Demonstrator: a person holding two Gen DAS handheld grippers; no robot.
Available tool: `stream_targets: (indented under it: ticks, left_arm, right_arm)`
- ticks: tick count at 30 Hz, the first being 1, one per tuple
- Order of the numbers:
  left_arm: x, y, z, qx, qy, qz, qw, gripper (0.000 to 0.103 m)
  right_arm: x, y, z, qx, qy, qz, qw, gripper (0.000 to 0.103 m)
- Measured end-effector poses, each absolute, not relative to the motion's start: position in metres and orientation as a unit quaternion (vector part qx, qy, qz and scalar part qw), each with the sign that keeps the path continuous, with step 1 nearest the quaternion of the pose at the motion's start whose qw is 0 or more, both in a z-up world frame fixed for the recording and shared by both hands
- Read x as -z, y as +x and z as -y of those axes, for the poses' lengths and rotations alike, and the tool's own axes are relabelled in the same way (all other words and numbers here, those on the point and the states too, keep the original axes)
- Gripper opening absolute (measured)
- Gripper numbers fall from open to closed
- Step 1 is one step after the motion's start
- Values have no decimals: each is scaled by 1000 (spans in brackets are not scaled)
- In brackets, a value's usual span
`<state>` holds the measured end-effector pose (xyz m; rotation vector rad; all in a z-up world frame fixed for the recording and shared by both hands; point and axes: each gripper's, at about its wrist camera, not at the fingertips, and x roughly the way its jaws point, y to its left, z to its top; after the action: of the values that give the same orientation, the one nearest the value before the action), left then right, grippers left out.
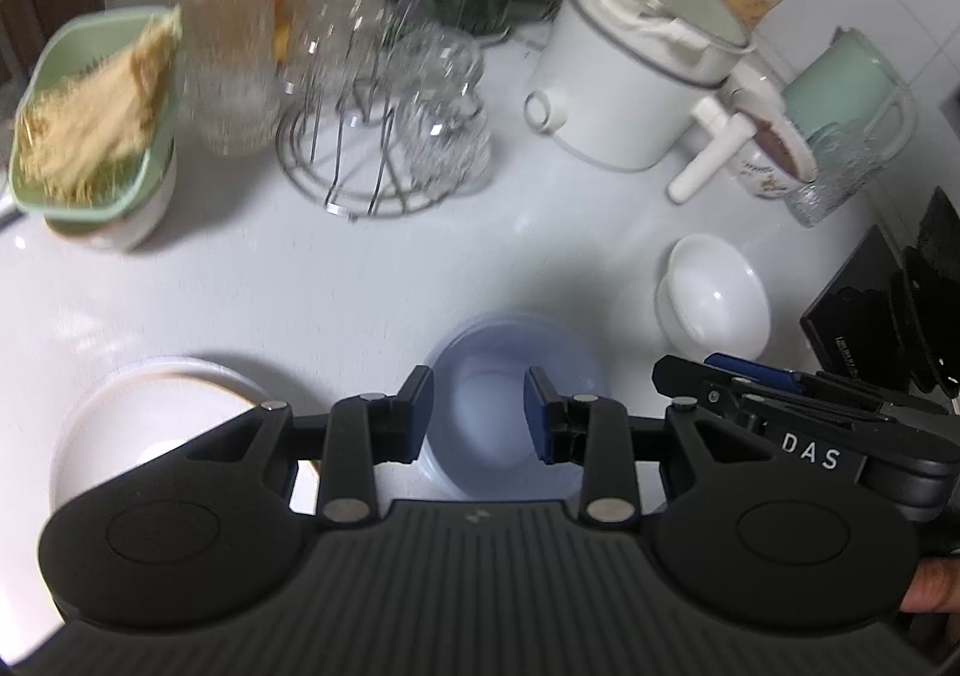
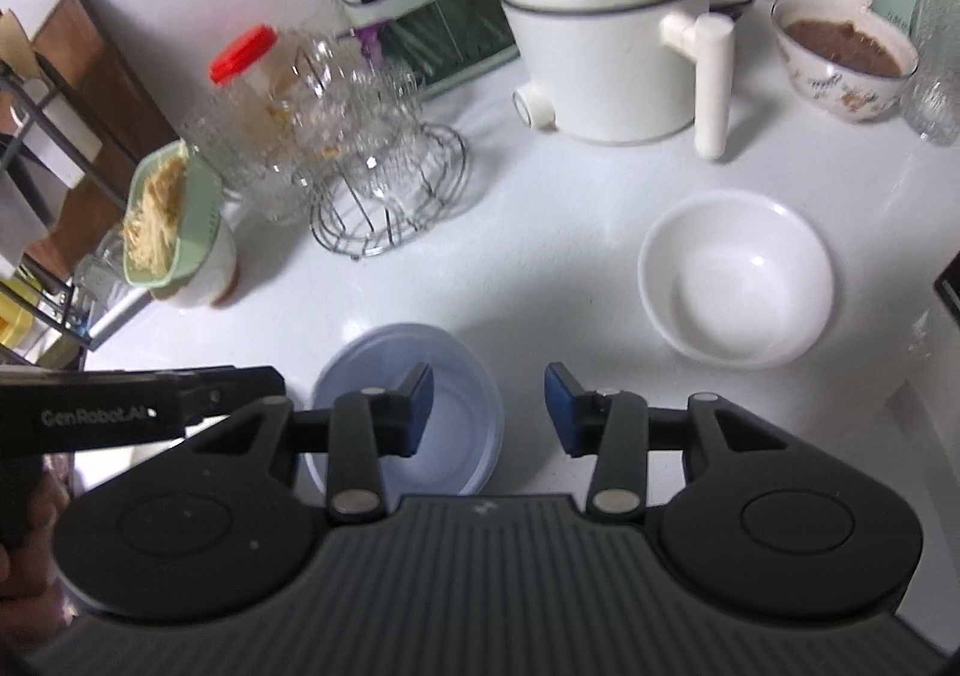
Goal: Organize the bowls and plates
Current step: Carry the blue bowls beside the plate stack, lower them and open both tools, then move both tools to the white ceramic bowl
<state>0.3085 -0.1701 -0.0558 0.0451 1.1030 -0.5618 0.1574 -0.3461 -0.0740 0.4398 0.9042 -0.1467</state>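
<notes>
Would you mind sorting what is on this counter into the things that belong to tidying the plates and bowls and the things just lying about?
Belongs to the job:
- blue bowl
- white bowl
- white plate

Just lying about:
- white cooker pot
- wire rack of glasses
- red-lidded jar
- chopstick holder
- patterned bowl holding brown food

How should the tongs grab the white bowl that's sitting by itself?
Take the white bowl by its rim, coming down from above with one finger inside and one outside the wall. It sits upright and empty on the counter, so the thin edge is the only part narrow enough to pinch. The right tongs, open now, are nearest, so the near side of the rim looks easiest.
</notes>
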Motion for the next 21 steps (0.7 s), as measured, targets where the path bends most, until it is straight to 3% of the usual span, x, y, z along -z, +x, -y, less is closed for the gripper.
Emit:
stream_targets:
  ticks: [9, 21]
  left_arm:
    - [27, 295, 168, 285, 17, -470, 835, 38]
    - [22, 281, 172, 301, 19, -445, 843, 38]
  right_arm:
    - [36, 144, 343, 81, 183, -373, 906, 44]
    - [28, 132, 348, 102, 183, -341, 916, 44]
